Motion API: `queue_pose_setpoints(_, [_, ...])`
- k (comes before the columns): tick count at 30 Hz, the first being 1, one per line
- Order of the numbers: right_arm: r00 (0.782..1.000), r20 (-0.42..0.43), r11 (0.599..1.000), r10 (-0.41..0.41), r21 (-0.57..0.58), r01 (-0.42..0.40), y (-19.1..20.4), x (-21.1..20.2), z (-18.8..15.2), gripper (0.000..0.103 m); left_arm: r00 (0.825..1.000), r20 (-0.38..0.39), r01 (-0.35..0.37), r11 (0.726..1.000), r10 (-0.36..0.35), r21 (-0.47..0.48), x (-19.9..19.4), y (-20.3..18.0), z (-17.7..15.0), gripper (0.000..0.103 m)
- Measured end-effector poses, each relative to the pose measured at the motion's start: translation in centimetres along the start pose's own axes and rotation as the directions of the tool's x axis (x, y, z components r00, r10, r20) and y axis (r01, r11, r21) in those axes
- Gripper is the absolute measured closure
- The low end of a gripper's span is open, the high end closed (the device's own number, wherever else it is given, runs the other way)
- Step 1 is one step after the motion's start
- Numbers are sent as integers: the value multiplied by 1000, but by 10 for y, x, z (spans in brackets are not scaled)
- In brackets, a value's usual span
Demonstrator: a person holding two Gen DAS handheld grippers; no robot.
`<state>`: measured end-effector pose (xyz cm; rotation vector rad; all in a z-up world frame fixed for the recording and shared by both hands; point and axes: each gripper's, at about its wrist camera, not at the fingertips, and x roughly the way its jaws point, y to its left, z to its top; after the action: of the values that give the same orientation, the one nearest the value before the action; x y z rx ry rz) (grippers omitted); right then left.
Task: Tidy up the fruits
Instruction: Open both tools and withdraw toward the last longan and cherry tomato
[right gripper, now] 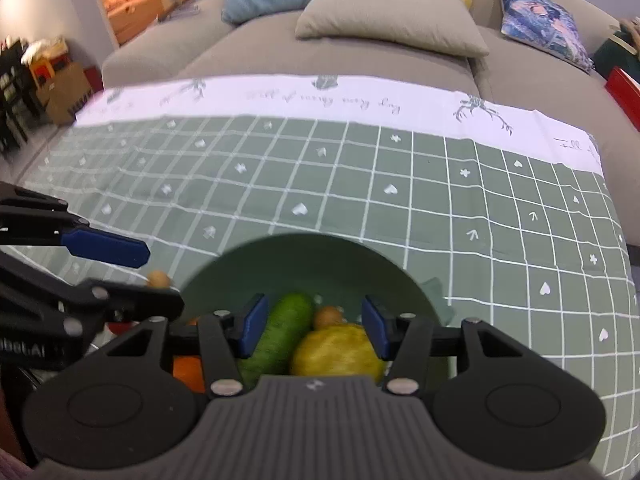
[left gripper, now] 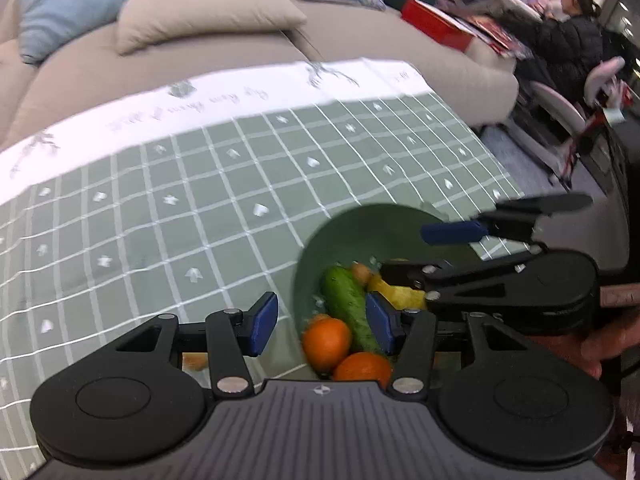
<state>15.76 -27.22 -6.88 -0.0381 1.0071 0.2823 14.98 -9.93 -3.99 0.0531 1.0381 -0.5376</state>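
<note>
A round, smooth sage-green bowl [right gripper: 304, 264] is sitting on the table, near the edge closest to the cameras, and the fruit is lying inside it. A long, bumpy-skinned green cucumber [left gripper: 350, 304] is leaning across the middle. Two round, glossy oranges [left gripper: 326, 343] are resting beside its lower end, touching each other; the nearer one is partly cut off by the gripper body. A knobbly yellow lemon-like fruit [right gripper: 338, 350] is lying on the cucumber's other side, and a small tan, rounded fruit [right gripper: 329, 317] is peeking out just behind it, too blurred to identify.

The left hand-held gripper [left gripper: 322, 322] is hovering over the bowl with its jaws parted and released; one blue rubbery pad is standing over the cloth, the other in front of the cucumber, and nothing is being pressed between them. The right hand-held gripper [right gripper: 312, 326] is likewise hanging open above the cucumber and yellow fruit, gripping neither. Whether either pad is brushing the fruit is hard to tell through the motion blur.

A thin grey-green tablecloth [right gripper: 360, 184] with a white grid, small white hearts and a white printed border is covering the table [left gripper: 532, 200], wrinkling slightly. Another small tan ball [right gripper: 158, 279] is showing on the cloth left of the bowl, half hidden by black linkage. Beyond, a soft beige fabric sofa [right gripper: 248, 48] is carrying plump cushions. A seated person [left gripper: 576, 36] is blurring at the far right.
</note>
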Motion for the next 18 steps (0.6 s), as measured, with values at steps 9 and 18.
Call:
queue_pose_setpoints(9, [997,72,999,31,-22,-30,47,-19,-3,49,990,79,-116,993,117,-14,-34,30,-18,43])
queue_pose_setpoints(18, [996,50,992,68,-108,-62,93,-13,-4,49,990,68,-119,991,123,-64,-49,57,-49,43])
